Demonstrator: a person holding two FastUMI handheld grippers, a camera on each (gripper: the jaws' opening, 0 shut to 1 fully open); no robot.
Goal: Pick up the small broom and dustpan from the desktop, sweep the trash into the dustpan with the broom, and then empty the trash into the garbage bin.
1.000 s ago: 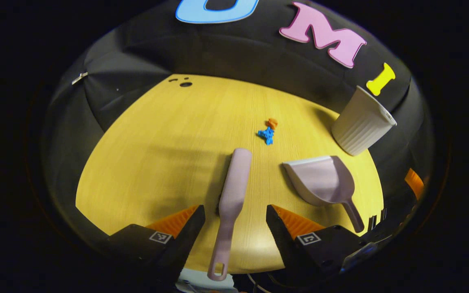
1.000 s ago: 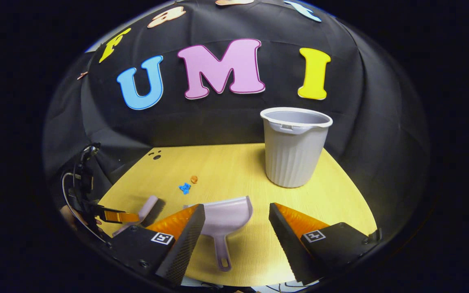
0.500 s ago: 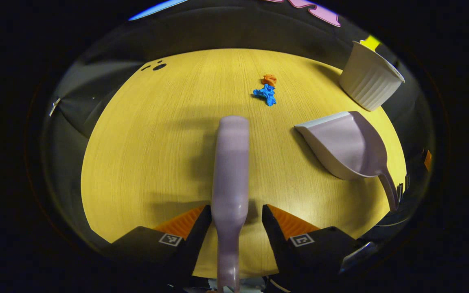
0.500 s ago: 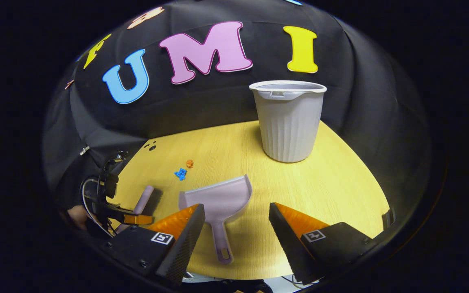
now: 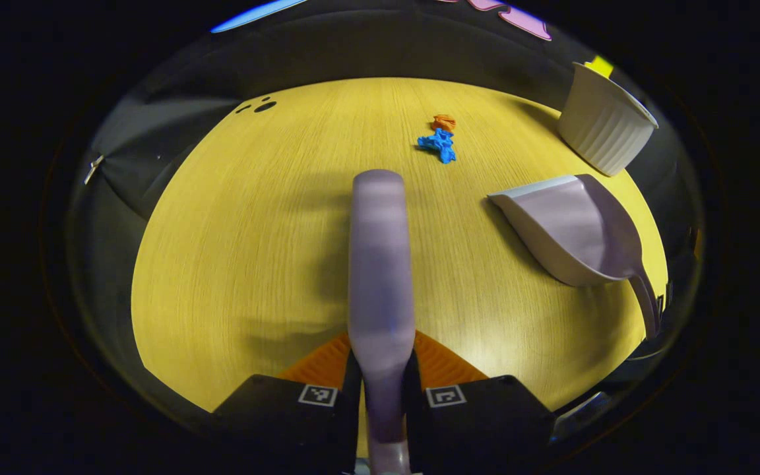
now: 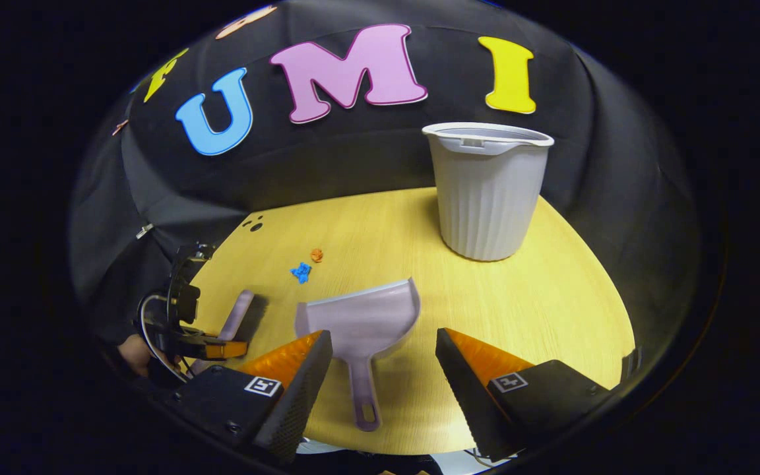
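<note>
Broom gripped, dustpan not yet taken

Nearest the left gripper (image 5: 380, 396), the broom (image 5: 380, 264) sits clamped by its handle between both fingers, apparently low on the grip, so it may swivel when swept; the right gripper (image 6: 383, 369) stands wide and holds nothing, straddling the dustpan (image 6: 360, 323) handle, and a skewed closing could nudge it away. Ahead of the broom tip lie the trash scraps (image 5: 441, 137) on the desktop (image 5: 254, 231); farthest, beyond the dustpan, is the garbage bin (image 6: 489, 191)
</note>
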